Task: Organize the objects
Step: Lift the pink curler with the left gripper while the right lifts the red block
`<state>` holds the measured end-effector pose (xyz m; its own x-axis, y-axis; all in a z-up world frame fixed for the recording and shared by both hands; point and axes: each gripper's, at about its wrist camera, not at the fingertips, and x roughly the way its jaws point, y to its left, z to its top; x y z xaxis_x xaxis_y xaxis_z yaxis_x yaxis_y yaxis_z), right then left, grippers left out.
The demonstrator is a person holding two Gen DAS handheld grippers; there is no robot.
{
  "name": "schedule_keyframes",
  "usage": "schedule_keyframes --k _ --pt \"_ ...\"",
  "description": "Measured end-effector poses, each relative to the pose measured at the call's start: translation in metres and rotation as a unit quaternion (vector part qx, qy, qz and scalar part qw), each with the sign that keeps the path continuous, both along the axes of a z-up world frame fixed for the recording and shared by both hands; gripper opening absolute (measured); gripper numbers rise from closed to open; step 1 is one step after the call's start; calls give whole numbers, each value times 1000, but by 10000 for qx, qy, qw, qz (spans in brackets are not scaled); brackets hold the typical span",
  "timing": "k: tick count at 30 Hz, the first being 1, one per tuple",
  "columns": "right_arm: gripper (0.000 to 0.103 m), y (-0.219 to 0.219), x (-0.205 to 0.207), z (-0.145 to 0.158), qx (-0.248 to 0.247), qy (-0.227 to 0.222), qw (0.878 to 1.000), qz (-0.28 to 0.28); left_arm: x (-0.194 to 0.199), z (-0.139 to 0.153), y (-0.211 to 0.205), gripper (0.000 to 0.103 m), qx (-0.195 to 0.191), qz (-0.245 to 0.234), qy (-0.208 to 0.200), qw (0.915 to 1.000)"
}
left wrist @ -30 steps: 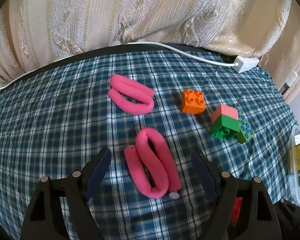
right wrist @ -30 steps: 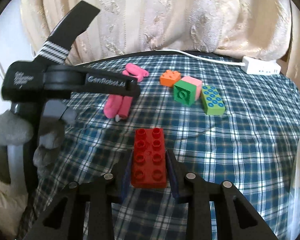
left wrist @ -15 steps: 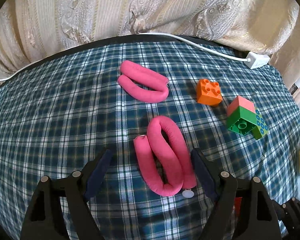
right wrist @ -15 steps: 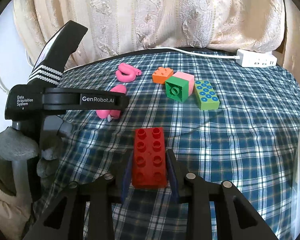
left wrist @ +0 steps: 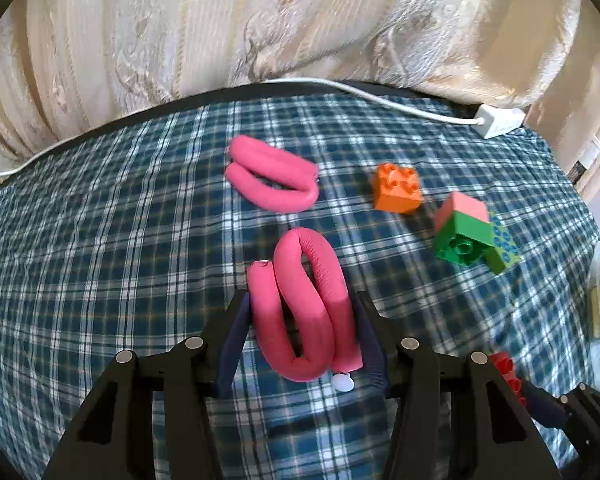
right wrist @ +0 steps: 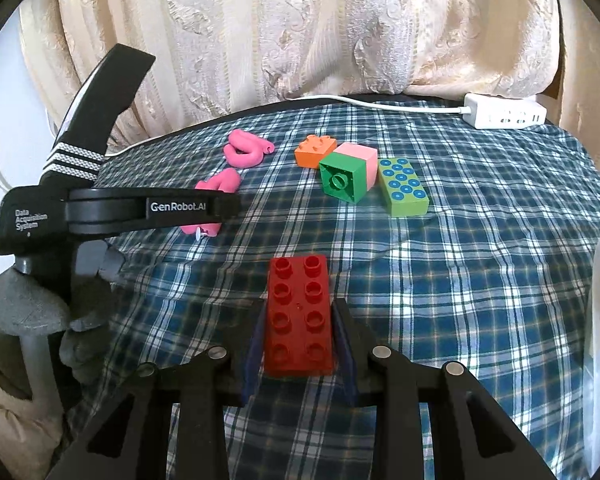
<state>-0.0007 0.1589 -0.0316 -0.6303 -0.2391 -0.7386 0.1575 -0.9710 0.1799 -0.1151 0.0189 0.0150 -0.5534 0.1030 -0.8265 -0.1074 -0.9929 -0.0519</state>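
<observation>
With the left gripper (left wrist: 300, 332), its jaws just closed, clamped on the soft pink roller (left wrist: 300, 304) at lower centre, and the right gripper (right wrist: 298, 344) clamped on the red brick (right wrist: 298, 316), the springy roller could be squeezed out on lifting.

Folded pink foam roller (left wrist: 304, 308) and flat red 8-stud brick (right wrist: 299, 316), both on blue plaid cloth (left wrist: 100, 264)

The left gripper (left wrist: 302, 320) is closing: its jaws, wide apart 1 second ago with the near pink foam roller (left wrist: 304, 308) lying loose between them, are now pressing in against both sides of the folded roller. The roller's 3 strands are being squeezed closer together, its loops standing narrower than before.
</observation>
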Motion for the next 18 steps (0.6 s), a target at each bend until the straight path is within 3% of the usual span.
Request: schedule_keyframes --k 18 --pt "34 14 28 7 -88 -27 9996 -258 23 28 23 53 37 -400 366 9985"
